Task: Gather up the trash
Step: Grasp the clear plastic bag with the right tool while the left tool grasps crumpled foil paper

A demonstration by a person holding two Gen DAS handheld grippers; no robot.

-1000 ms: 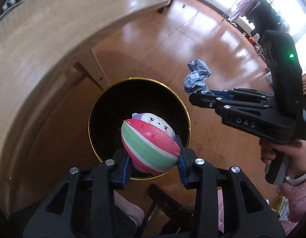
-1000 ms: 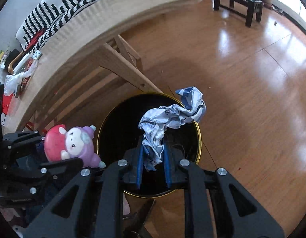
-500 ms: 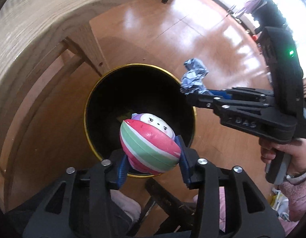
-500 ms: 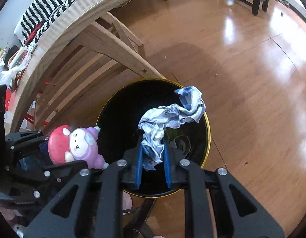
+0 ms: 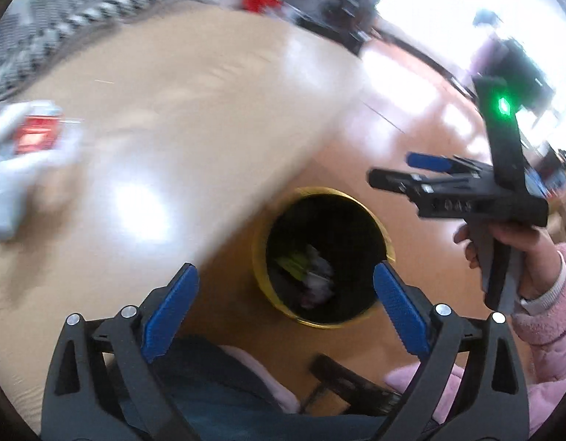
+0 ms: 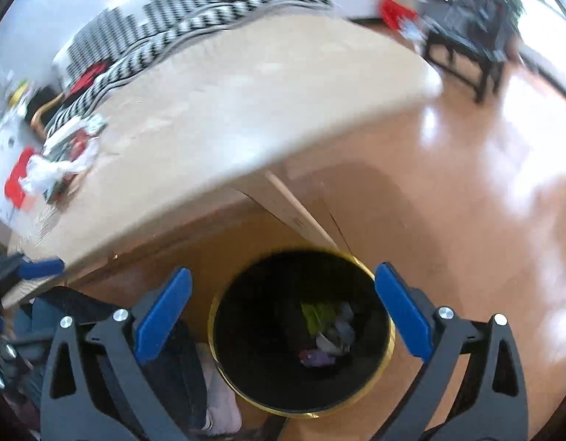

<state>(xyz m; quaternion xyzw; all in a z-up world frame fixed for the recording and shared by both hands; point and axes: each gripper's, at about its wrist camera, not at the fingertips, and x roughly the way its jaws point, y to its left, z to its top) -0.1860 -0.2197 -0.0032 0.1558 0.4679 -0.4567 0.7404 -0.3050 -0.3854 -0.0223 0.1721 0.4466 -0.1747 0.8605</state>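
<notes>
Trash (image 6: pixel 325 334) lies at the bottom of the black, gold-rimmed bin (image 6: pixel 387 349), a blurred heap of green, white and purple scraps, and neither tong touches it. The left gripper (image 5: pixel 284 308) hangs above the bin with its blue pads (image 5: pixel 169 312) spread wide, jaws opening and nothing between them. The right gripper (image 6: pixel 283 312) is the same: jaws opening, wide apart and bare, with the bin's mouth showing in the gap. In the left wrist view the right gripper (image 5: pixel 400 172) appears from the side, held by a hand (image 5: pixel 518 253) in a pink sleeve, out over the bin's far rim. Beyond the bin, a wooden table (image 6: pixel 268 103) overhangs the glossy wooden floor (image 6: pixel 485 202); blurred wrappers (image 6: pixel 58 161) sit near its far left edge.
</notes>
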